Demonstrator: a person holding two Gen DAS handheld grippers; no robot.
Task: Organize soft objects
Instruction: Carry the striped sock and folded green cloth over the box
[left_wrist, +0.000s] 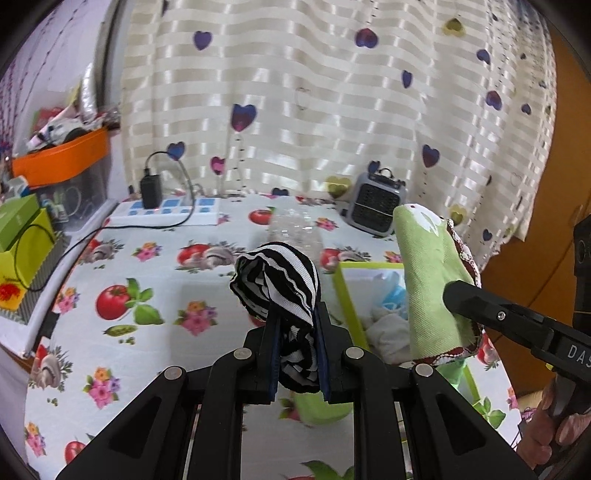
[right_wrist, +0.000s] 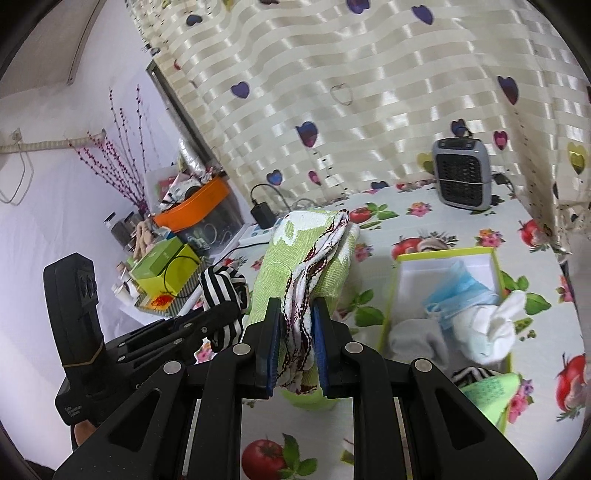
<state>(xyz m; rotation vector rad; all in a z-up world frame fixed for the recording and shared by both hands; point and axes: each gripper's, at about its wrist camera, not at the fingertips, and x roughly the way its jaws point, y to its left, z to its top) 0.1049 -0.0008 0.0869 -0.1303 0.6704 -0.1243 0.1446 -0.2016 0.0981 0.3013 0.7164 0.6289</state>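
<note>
a black-and-white striped cloth (left_wrist: 277, 284) is pinched between the fingers of the left gripper (left_wrist: 297, 354), and a folded green cloth (right_wrist: 306, 258) with a white and maroon trim is pinched between the fingers of the right gripper (right_wrist: 297, 350); both are held up off the table (left_wrist: 155, 280), their long axes running upward and away from the fingertips. the landmark is the green-rimmed box (right_wrist: 448, 254), which stands open on the table. from the right wrist view the box is seen just right of and below the green cloth, so the right gripper is judged the nearer to it; the striped cloth hangs left of the green cloth, farther from the box. inside the box a blue face mask (right_wrist: 458, 295), a white sock (right_wrist: 491, 328) and a grey soft piece (right_wrist: 417, 339) are already lying. a further striped and green bundle (right_wrist: 487, 387) is seen at the box's near edge; whether it lies inside cannot be told.
</note>
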